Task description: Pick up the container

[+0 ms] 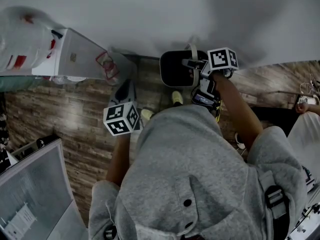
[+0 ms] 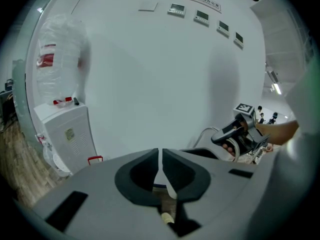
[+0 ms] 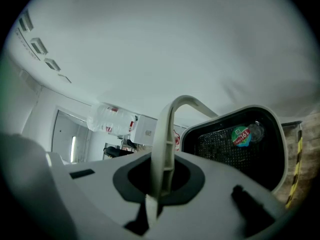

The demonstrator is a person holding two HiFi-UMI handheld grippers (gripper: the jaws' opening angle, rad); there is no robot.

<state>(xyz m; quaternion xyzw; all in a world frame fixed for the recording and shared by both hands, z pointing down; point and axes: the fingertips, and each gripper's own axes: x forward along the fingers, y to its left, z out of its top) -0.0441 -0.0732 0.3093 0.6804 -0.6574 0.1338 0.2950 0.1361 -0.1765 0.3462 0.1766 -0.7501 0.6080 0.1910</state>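
Container (image 3: 240, 144) by the wall (image 1: 150, 14), its pale handle (image 3: 167, 134) pinched in my right hand-held gripper (image 3: 159, 176); probably clear of the floor (image 1: 90, 114). Left hand-held gripper (image 2: 160, 171) pressed together, empty. Risks: the thin handle could slide through the pinch, or the load could swing into the wall.

My feeds came through dim and flat, the white wall (image 1: 150, 14) rendered dull grey, with a soft shadow on it in the left gripper view. The water bottle (image 1: 20, 39) was smeared by blur in the head view. Both gripper views curved into black corners. The right claw (image 3: 159, 184) sat soft up close, and inside the container (image 3: 235, 149) detail sank into shadow.
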